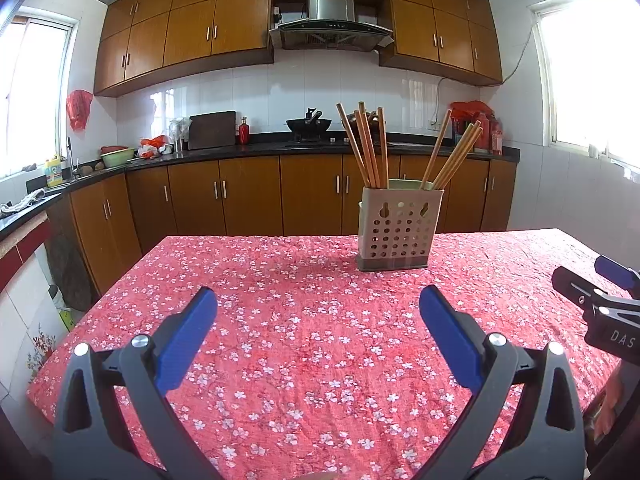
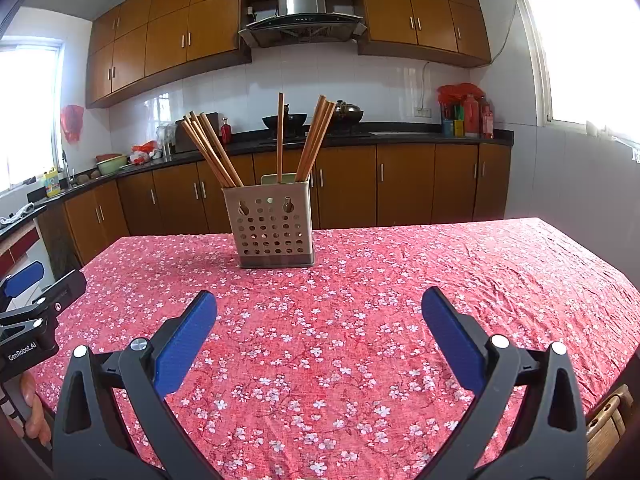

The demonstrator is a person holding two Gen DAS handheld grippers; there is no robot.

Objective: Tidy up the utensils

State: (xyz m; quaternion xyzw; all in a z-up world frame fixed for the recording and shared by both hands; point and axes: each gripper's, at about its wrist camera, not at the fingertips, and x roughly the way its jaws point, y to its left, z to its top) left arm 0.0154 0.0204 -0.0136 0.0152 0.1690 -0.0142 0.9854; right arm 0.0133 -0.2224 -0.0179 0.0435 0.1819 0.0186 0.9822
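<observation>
I hold my left gripper (image 1: pixel 318 300) and right gripper (image 2: pixel 319 304) low over the red floral tablecloth (image 1: pixel 304 328), both spread wide and empty. One beige perforated plastic utensil holder (image 2: pixel 273 227) stands ahead, holding about nine wooden chopsticks (image 2: pixel 212 148).

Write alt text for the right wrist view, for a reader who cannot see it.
A beige perforated utensil holder full of wooden chopsticks stands upright on a red floral tablecloth. The right hand-held gripper hangs open in the foreground, empty. The left hand-held gripper shows at the left edge, with kitchen cabinets behind.
</observation>
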